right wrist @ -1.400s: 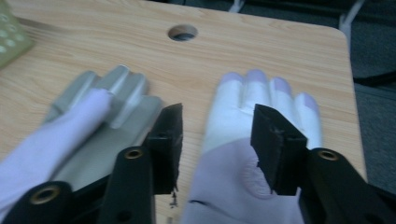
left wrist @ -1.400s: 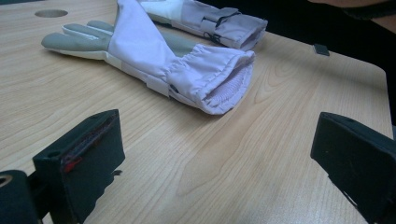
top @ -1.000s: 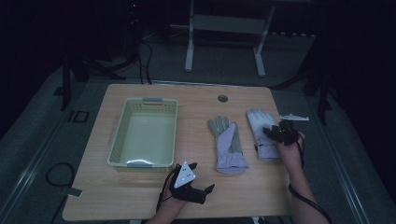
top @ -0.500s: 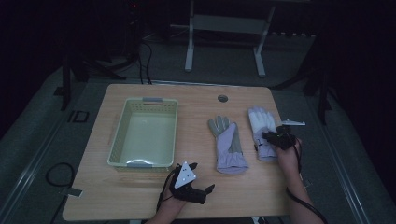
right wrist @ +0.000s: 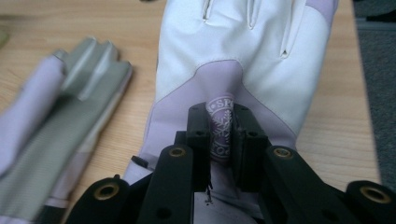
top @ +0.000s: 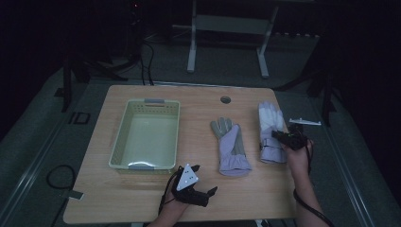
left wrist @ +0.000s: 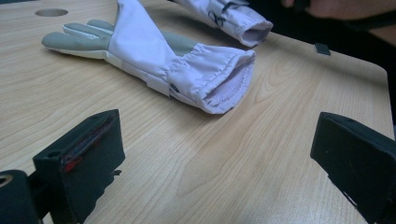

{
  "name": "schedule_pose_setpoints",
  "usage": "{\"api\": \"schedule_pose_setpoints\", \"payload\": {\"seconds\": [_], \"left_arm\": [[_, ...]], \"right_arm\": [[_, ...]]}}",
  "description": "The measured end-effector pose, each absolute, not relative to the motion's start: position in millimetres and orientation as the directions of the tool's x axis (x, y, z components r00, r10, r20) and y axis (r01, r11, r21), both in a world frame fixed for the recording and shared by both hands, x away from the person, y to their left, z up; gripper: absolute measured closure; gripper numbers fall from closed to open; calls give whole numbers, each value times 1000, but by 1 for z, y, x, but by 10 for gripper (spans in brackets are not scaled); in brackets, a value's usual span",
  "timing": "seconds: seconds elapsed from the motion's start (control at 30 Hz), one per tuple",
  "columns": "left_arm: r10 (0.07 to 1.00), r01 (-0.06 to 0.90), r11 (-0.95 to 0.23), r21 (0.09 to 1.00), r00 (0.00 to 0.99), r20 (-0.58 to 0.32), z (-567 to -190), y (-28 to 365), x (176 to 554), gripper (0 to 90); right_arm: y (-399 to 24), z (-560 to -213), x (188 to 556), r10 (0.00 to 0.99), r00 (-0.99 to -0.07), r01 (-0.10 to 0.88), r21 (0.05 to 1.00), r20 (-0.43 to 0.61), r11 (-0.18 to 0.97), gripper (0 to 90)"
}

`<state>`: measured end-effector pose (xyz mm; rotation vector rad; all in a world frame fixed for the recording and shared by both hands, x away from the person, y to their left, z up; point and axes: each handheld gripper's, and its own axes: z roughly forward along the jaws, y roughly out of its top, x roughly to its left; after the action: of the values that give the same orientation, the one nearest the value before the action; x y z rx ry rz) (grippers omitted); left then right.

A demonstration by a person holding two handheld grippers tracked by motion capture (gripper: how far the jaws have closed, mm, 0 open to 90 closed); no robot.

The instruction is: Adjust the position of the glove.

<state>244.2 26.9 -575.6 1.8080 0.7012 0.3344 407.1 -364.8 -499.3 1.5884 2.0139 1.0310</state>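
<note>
My right gripper (right wrist: 219, 135) has just been closing and now pinches a fold of the white glove (right wrist: 243, 51), near the table's right edge (top: 309, 156). The pinched patch bears a snowflake emblem and letters that look like "SP". The grey-palmed glove (right wrist: 60, 135) lies just left of these jaws. My left gripper (left wrist: 215, 163) stands wide apart over bare wood (left wrist: 163, 154), its cuff just ahead.
</note>
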Motion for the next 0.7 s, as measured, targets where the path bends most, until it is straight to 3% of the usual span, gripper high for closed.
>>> {"api": "schedule_pose_setpoints", "payload": {"seconds": [0.3,0.7], "left_arm": [[612,298,-210,931,783,-112,-576,27,244,28],[613,296,-211,931,783,-110,-576,27,244,28]], "right_arm": [[-351,-445,391,923,-351,604,791,155,96,797],[-311,-406,369,885,-448,527,837,125,149,795]]}}
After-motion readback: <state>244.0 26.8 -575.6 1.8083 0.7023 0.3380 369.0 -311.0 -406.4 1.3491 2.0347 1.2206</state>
